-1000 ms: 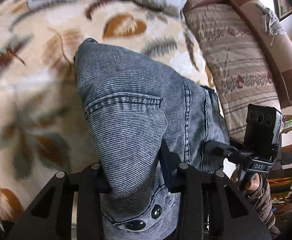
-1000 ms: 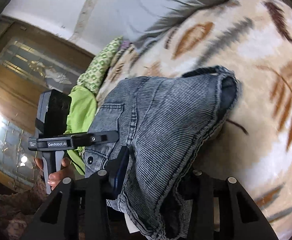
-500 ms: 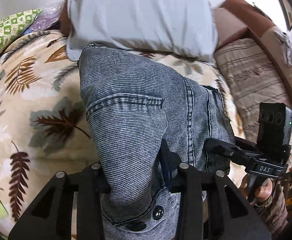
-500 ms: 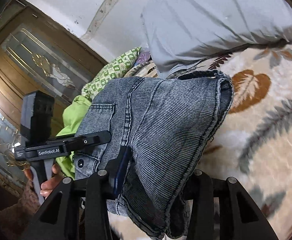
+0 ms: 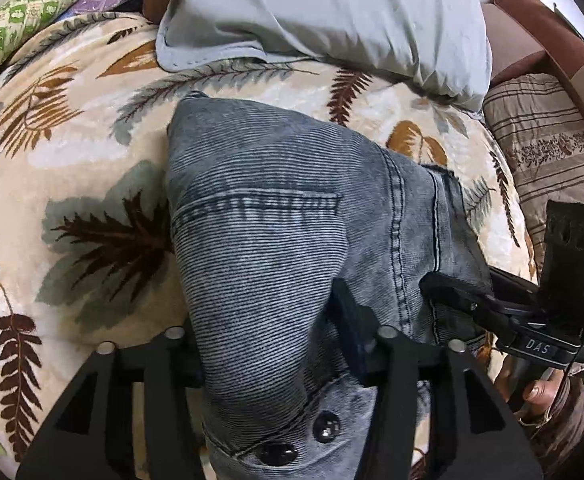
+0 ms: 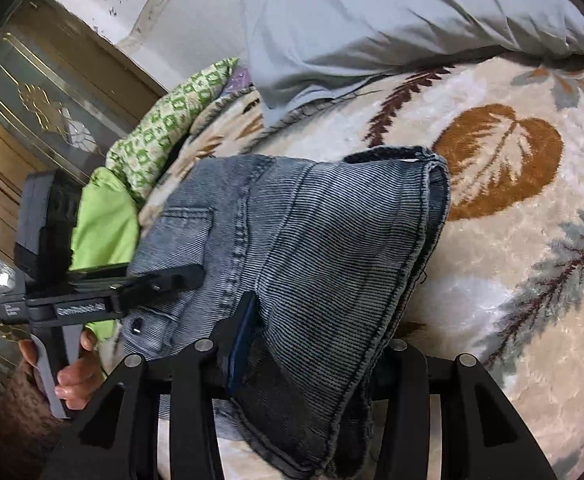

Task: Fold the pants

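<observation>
Presently both grippers carry the folded pants (image 5: 276,216) above the leaf-print blanket (image 5: 72,184), near the grey pillow (image 5: 331,12) at the bed's head edge. Left gripper (image 5: 268,332) is clamped on the buttoned waistband end; right gripper (image 6: 311,344) is clamped on the opposite layered edge. Judged step: transport of the completed fold. Next move calls for level lowering, then simultaneous release.

Leaf-print blanket (image 5: 92,184), grey pillow (image 5: 331,12)
</observation>
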### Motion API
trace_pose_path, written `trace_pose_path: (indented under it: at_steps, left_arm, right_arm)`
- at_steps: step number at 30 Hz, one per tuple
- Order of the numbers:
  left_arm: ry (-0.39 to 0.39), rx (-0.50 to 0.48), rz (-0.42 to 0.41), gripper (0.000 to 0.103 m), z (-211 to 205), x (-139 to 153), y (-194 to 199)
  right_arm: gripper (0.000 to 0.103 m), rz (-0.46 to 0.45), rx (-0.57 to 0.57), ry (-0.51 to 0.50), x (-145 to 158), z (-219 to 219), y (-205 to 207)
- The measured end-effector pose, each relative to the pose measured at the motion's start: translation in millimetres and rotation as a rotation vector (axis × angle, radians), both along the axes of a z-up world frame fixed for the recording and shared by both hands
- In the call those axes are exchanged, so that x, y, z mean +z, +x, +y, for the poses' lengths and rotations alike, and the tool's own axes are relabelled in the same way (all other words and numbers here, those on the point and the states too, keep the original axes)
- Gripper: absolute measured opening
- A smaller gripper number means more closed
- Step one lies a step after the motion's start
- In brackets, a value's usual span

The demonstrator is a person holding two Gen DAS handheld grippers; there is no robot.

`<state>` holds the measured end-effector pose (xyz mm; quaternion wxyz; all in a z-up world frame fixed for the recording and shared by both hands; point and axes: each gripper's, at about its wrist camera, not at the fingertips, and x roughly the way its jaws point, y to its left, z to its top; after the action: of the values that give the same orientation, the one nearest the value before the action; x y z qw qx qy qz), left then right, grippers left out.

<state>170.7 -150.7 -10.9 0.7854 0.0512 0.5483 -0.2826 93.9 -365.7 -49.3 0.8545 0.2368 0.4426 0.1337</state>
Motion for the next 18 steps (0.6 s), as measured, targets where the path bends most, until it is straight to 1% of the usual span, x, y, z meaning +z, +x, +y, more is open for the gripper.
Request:
trace_pose_path:
  at_steps: [1, 2, 3, 4, 5, 6, 8, 10, 13, 15, 18]
  left_arm:
    - [0.008, 0.003, -0.008, 0.066, 0, -2, 0]
    - [0.022, 0.006, -0.022, 0.075, 0, -5, 0]
    - [0.036, 0.007, -0.04, 0.083, 0, -7, -1]
    - [0.051, 0.009, -0.061, 0.086, 1, -10, -2]
    - [0.054, 0.012, -0.065, 0.091, 2, -12, -1]
    - [0.052, 0.016, -0.065, 0.093, 4, -14, -1]
    - [0.042, 0.025, -0.059, 0.096, 8, -17, 1]
    - [0.039, 0.043, -0.047, 0.096, 13, -17, 2]
    - [0.049, 0.078, -0.047, 0.096, 23, -9, 1]
    - [0.051, 0.088, -0.058, 0.096, 30, -2, -5]
    - [0.069, 0.107, -0.118, 0.096, 38, 14, -23]
  right_arm:
    - [0.054, 0.005, -0.003, -0.013, -3, -2, -1]
    - [0.056, 0.009, -0.005, -0.027, -7, -3, -2]
    - [0.061, 0.008, -0.006, -0.046, -9, -5, -4]
    - [0.069, 0.005, -0.007, -0.066, -11, -6, -6]
    - [0.072, 0.006, -0.009, -0.077, -12, -7, -7]
    - [0.073, 0.003, -0.007, -0.081, -12, -8, -9]
    - [0.074, -0.005, 0.001, -0.102, -12, -9, -13]
    - [0.075, -0.005, -0.001, -0.103, -10, -11, -16]
    - [0.075, 0.007, -0.048, -0.111, -2, -18, -25]
    - [0.077, 0.008, -0.08, -0.106, 9, -25, -36]
    - [0.078, 0.016, -0.117, -0.133, 29, -26, -54]
